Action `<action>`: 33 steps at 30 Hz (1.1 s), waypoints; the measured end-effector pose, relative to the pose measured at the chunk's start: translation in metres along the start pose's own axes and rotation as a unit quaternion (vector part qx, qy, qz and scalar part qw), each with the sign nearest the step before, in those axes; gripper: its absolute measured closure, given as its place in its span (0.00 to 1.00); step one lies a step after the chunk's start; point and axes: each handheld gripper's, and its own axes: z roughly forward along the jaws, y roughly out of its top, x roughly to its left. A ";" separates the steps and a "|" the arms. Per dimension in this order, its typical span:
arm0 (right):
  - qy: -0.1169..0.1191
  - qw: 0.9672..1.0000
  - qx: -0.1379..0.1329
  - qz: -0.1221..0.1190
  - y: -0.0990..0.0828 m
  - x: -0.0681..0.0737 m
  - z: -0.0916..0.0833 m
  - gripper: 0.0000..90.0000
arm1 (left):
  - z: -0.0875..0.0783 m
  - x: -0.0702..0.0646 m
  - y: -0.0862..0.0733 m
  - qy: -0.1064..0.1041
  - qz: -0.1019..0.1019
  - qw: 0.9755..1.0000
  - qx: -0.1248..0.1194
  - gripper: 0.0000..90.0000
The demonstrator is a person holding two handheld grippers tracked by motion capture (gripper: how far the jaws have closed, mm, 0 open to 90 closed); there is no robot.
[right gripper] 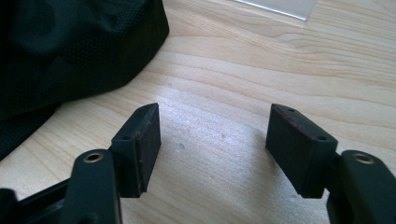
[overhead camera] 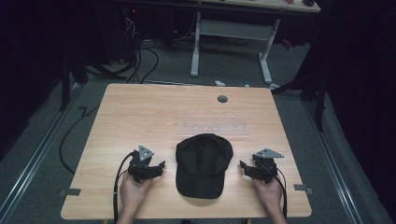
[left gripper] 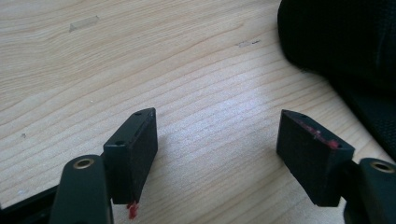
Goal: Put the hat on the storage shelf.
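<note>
A black baseball cap (overhead camera: 203, 163) lies on the wooden table (overhead camera: 140, 112), its brim toward the near edge. My left gripper (overhead camera: 159, 166) rests on the table just left of the cap, jaws open with bare wood between them; the cap (left gripper: 345, 42) fills the upper right of the left gripper view, and the gripper (left gripper: 217, 135) holds nothing. My right gripper (overhead camera: 243, 166) sits just right of the cap, also open. In the right gripper view the cap (right gripper: 74, 46) lies at the upper left, apart from the gripper (right gripper: 214, 128).
A clear plastic sheet (overhead camera: 217, 123) lies flat behind the cap, its corner (right gripper: 280, 7) showing in the right gripper view. A grey round cable port (overhead camera: 222, 99) sits near the table's far edge. Cables and a white desk frame (overhead camera: 231, 42) stand on the floor beyond.
</note>
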 end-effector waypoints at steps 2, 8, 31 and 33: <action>-0.001 1.000 0.000 0.002 0.000 0.000 0.000 0.43 | 0.000 0.000 0.000 0.000 -0.001 1.000 -0.001 0.33; -0.004 1.000 -0.001 0.004 0.000 -0.001 0.000 0.43 | 0.000 0.001 0.001 -0.002 -0.008 1.000 -0.001 0.33; 0.051 0.998 -0.017 0.023 0.014 0.007 -0.021 0.51 | 0.000 0.000 0.000 0.000 -0.002 1.000 -0.001 0.32; 0.054 0.998 -0.026 0.020 0.017 0.010 -0.023 0.50 | 0.000 0.000 0.000 0.000 -0.003 1.000 0.000 0.32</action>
